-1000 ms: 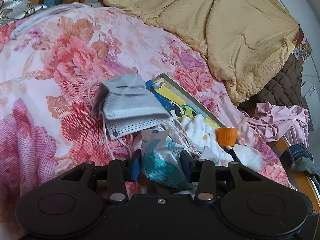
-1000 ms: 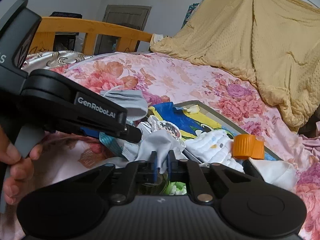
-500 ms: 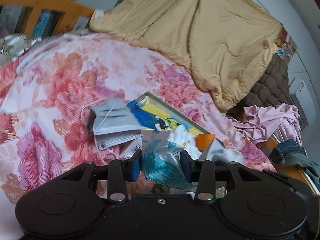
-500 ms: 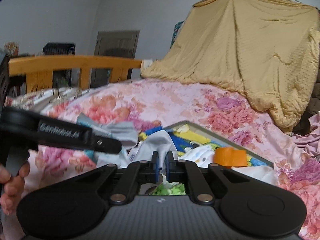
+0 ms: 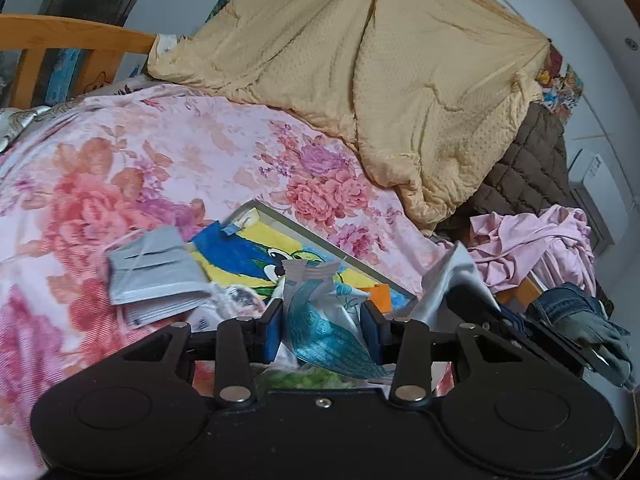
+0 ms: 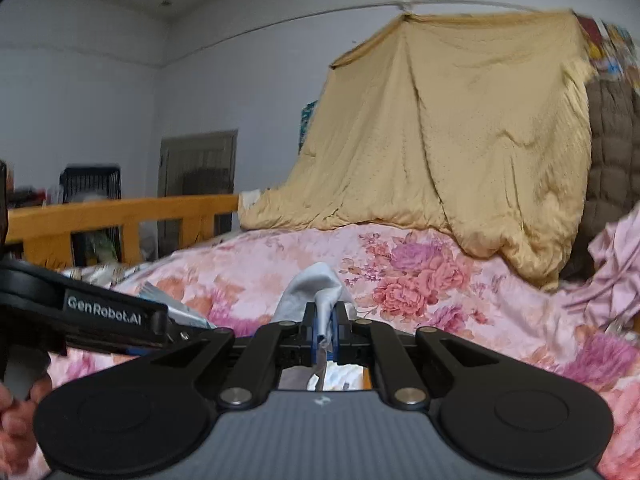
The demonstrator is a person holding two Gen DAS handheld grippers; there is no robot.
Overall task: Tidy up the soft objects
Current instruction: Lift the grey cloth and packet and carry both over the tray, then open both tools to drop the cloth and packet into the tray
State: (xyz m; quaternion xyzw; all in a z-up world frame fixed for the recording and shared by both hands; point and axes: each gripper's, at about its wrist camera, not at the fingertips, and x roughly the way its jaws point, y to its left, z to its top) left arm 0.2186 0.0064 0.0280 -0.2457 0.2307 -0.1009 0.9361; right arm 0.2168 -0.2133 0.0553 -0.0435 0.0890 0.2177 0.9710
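Observation:
My left gripper (image 5: 323,320) is shut on a crumpled teal-and-white plastic packet (image 5: 320,320), held above the flowered bedspread (image 5: 160,168). My right gripper (image 6: 323,320) is shut on a thin fold of grey cloth (image 6: 316,292), which stands up above its blue pads. That same grey cloth (image 5: 452,276) shows at the right of the left wrist view, lifted beside the packet. A stack of grey face masks (image 5: 152,272) lies on the bed to the left. Under the grippers lies a framed cartoon picture (image 5: 240,252) with an orange cup (image 5: 380,296) on it.
A yellow blanket (image 5: 400,92) hangs over the far side, with a brown quilt (image 5: 528,184) beside it. A pink garment (image 5: 536,240) and jeans (image 5: 576,312) lie at the right edge. A wooden bed rail (image 6: 120,216) runs along the back left. A hand (image 6: 16,420) holds the left tool.
Both grippers have risen off the bed with their loads, packet in the left and grey cloth in the right. The right view has tipped up toward the wall and blanket.

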